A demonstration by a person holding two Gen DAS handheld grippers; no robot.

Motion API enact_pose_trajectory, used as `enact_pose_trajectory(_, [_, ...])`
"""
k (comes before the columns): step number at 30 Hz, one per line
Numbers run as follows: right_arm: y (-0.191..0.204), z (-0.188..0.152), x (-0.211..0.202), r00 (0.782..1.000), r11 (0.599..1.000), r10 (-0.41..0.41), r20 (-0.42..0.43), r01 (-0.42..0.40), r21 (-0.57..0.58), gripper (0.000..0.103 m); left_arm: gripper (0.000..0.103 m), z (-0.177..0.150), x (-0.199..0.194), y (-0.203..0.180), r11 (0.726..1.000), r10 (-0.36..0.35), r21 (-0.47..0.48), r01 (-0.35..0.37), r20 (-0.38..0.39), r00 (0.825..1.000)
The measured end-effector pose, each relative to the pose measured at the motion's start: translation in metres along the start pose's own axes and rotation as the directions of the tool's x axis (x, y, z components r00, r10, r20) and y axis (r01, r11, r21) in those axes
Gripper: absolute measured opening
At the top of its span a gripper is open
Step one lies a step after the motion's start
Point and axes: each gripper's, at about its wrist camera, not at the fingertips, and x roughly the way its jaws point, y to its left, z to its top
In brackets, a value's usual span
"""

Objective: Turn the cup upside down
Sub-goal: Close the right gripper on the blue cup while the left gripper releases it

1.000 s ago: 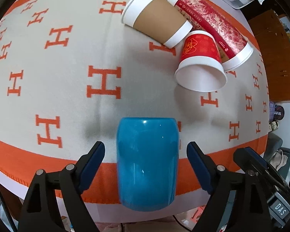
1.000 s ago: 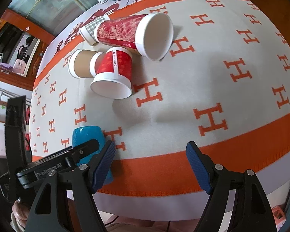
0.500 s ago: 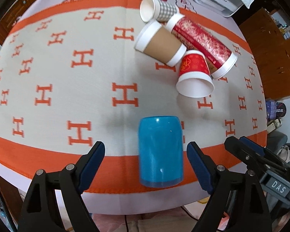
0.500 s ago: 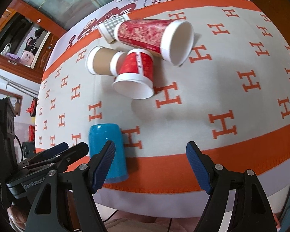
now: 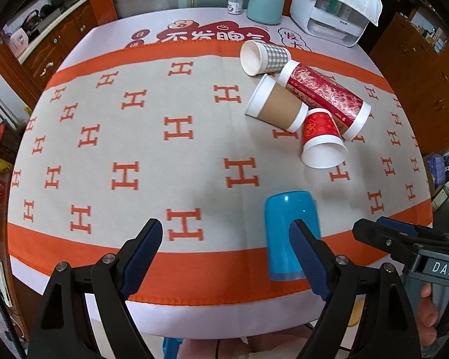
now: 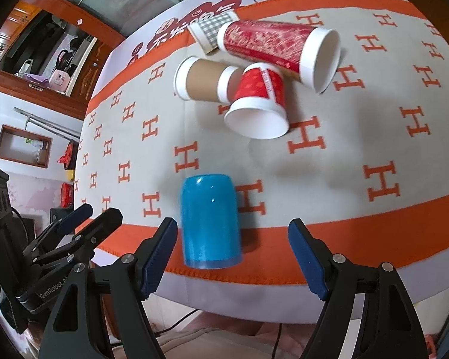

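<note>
A glossy blue cup (image 5: 287, 227) stands upside down on the orange band of the tablecloth near the table's front edge, closed base up; it also shows in the right wrist view (image 6: 208, 218). My left gripper (image 5: 227, 248) is open and empty, pulled back, with the cup behind its right finger. My right gripper (image 6: 233, 248) is open and empty, back from the cup, which sits just inside its left finger.
Several paper cups lie on their sides in a pile behind the blue cup: a small red one (image 5: 321, 140), a brown one (image 5: 277, 104), a tall red one (image 5: 326, 95) and a checked one (image 5: 263, 56). A white appliance (image 5: 332, 9) and teal jar (image 5: 266, 3) stand at the back.
My left gripper has pulled back and shifted left, away from the blue cup it straddled. The right gripper has also drawn back. The cup stays standing upside down.
</note>
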Motion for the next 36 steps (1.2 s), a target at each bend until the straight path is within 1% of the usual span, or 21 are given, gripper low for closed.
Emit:
enact_pose_trajectory(8, [0.014,-0.006,0.012,0.999,1.0,0.025,-0.048,-0.026,-0.016,0.078,0.085,-0.006,-0.003,0.014,1.0,0.009,0.004,-0.009,0.016,1.0])
enact_pose_trajectory(15, [0.019,-0.003,0.027,0.996,0.999,0.033,-0.087,-0.035,-0.021,0.078,0.085,-0.007,0.001,0.02,0.999,0.036,0.024,-0.037,0.03,0.999])
enact_pose_trajectory(19, [0.017,0.004,0.039,0.994,1.0,0.026,-0.107,-0.027,-0.013,0.078,0.085,-0.005,0.012,0.025,1.0,0.027,0.016,-0.027,0.003,1.0])
enact_pose_trajectory(25, [0.007,0.015,0.061,0.987,0.999,0.041,-0.158,-0.039,0.016,0.078,0.085,-0.004,0.031,0.03,1.0,0.019,0.009,-0.018,-0.047,0.999])
enact_pose_trajectory(29, [0.002,0.021,0.076,0.982,0.999,0.041,-0.184,-0.038,0.02,0.078,0.085,-0.003,0.04,0.03,1.0,0.011,0.012,-0.01,-0.064,0.998])
enact_pose_trajectory(33, [-0.002,0.029,0.093,0.971,0.997,0.079,-0.224,-0.073,0.033,0.078,0.085,-0.001,0.046,0.029,1.0,0.012,0.017,-0.011,-0.071,0.997])
enact_pose_trajectory(36, [-0.002,0.033,0.103,0.968,0.996,0.086,-0.236,-0.08,0.038,0.078,0.085,0.002,0.05,0.03,1.0,0.007,0.007,-0.006,-0.079,0.997])
